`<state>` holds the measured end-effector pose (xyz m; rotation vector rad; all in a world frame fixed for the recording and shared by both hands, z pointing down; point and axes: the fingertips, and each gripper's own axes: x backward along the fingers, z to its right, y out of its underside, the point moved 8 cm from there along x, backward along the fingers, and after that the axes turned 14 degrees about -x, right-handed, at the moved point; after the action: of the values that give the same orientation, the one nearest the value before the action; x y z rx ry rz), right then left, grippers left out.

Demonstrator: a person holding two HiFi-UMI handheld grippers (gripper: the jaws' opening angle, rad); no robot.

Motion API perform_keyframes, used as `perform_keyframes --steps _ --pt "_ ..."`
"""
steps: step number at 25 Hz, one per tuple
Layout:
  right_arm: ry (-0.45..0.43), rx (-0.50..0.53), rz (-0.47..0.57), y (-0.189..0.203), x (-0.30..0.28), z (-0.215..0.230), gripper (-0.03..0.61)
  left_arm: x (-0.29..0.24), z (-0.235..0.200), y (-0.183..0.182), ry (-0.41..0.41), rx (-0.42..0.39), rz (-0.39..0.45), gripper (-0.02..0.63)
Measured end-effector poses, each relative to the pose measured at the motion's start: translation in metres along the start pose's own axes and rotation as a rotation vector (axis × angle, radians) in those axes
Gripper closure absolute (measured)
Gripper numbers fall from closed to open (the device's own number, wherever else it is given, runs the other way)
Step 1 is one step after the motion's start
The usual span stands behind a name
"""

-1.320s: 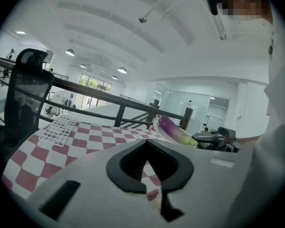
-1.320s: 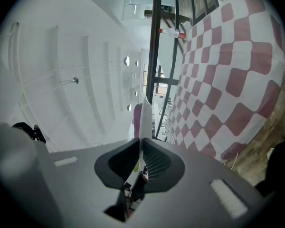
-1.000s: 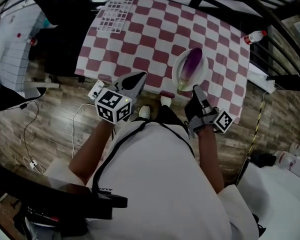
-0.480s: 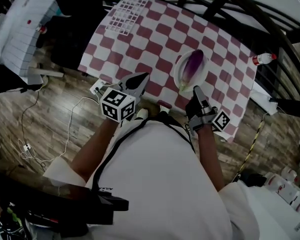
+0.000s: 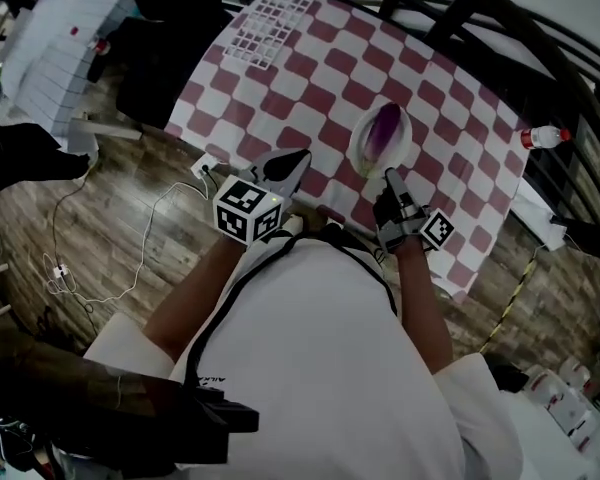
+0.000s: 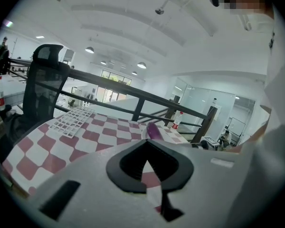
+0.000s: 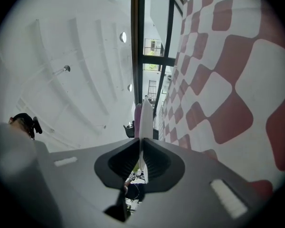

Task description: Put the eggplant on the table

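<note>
A purple eggplant [image 5: 385,128] lies on a white plate [image 5: 361,154] over the near part of the red-and-white checked table [image 5: 310,68]. My right gripper [image 5: 388,175] is at the plate's near rim. In the right gripper view the thin white plate rim [image 7: 145,118] runs between the jaws, which are shut on it [image 7: 141,139], with the eggplant [image 7: 137,120] just behind. My left gripper [image 5: 298,156] hovers at the table's near edge, left of the plate, shut and empty [image 6: 147,142]. The eggplant [image 6: 154,129] shows beyond its tips.
A white grid rack [image 5: 270,18] lies at the table's far left corner. A plastic bottle [image 5: 542,136] stands off the right end. A black chair [image 5: 165,58] is to the left. Cables [image 5: 130,238] and a power strip [image 5: 205,166] lie on the wood floor. Dark rails cross behind the table.
My right gripper has moved forward and lower with the plate and eggplant, further in over the tablecloth. My left gripper has crept forward to the table's edge.
</note>
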<state>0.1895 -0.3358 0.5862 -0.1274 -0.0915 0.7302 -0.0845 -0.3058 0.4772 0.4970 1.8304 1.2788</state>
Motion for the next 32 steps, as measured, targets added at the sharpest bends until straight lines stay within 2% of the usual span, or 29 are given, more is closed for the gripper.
perform_keyframes --steps 13,32 --pt "0.049 -0.022 -0.101 -0.027 -0.01 0.046 0.546 0.004 0.009 -0.002 -0.082 -0.002 -0.031 0.608" --pt "0.135 -0.03 -0.145 -0.047 -0.031 0.074 0.546 0.0 0.007 -0.008 -0.157 0.024 -0.052 0.609"
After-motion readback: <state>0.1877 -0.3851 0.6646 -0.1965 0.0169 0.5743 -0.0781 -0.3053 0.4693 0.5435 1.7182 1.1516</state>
